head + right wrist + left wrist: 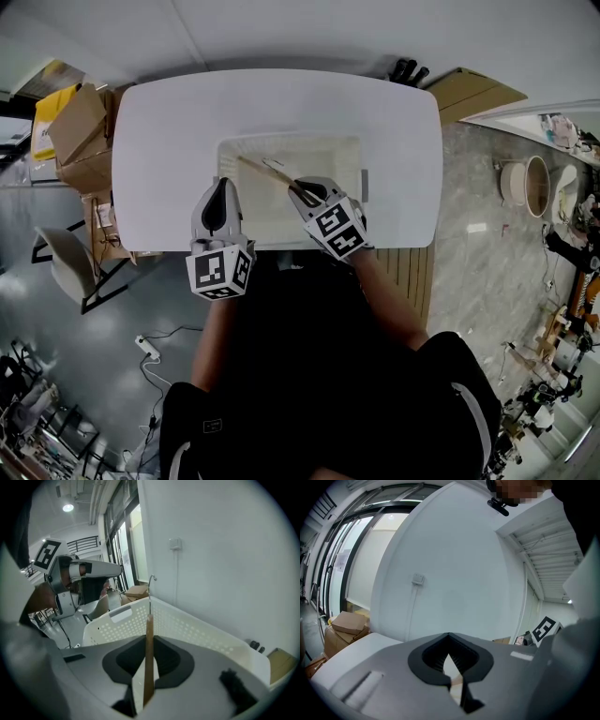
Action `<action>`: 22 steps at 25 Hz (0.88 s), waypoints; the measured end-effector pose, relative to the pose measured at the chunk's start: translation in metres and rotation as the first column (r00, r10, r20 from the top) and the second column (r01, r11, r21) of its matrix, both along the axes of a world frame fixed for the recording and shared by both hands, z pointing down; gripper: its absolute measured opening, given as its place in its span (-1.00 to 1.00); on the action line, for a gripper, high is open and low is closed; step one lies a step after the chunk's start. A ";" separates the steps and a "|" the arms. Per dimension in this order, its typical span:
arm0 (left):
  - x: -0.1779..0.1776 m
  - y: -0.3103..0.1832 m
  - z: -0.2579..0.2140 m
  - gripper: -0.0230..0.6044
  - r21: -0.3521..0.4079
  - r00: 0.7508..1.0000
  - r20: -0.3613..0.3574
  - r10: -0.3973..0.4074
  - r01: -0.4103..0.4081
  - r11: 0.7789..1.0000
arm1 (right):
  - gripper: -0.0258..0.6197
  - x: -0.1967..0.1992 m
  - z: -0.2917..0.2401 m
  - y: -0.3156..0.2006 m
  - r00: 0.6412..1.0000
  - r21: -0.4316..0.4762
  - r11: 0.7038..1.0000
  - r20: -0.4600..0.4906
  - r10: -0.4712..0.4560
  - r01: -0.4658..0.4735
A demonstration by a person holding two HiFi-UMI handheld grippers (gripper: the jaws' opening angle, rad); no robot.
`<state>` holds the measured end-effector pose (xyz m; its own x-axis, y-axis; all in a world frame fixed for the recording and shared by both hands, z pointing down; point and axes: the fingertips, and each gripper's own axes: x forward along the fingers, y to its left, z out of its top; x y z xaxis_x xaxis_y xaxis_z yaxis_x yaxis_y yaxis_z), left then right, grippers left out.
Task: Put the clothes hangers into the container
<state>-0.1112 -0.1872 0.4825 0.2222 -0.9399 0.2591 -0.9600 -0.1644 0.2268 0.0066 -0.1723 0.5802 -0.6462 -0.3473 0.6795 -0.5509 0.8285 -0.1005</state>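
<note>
Hanger (149,625) clamped by right gripper (292,190); head view shows its length.

White table (159,169), rounded corners, plain top, long side w/ near edge toward person. One white basket (281,141) sat directly on it, approx centred left-right, closer to near edge than far one. Basket rectangular, open-topped, walls perforated w/ small holes, slot handle in short end wall. Rest of tabletop on both sides and beyond basket bare white. Small black thing (409,71) at far right corner; cd not tell if on top or behind edge.
</note>
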 end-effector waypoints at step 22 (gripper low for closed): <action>0.000 -0.003 0.000 -0.91 -0.003 1.000 0.003 0.004 -0.004 1.000 | -0.73 0.006 0.005 -0.014 1.000 -0.011 1.000 0.009 0.026 -0.026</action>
<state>-0.1108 -0.1902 0.4826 0.2253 -0.9382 0.2627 -0.9600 -0.1678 0.2239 0.0130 -0.1860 0.5847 -0.6435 -0.3568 0.6772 -0.5714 0.8126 -0.1149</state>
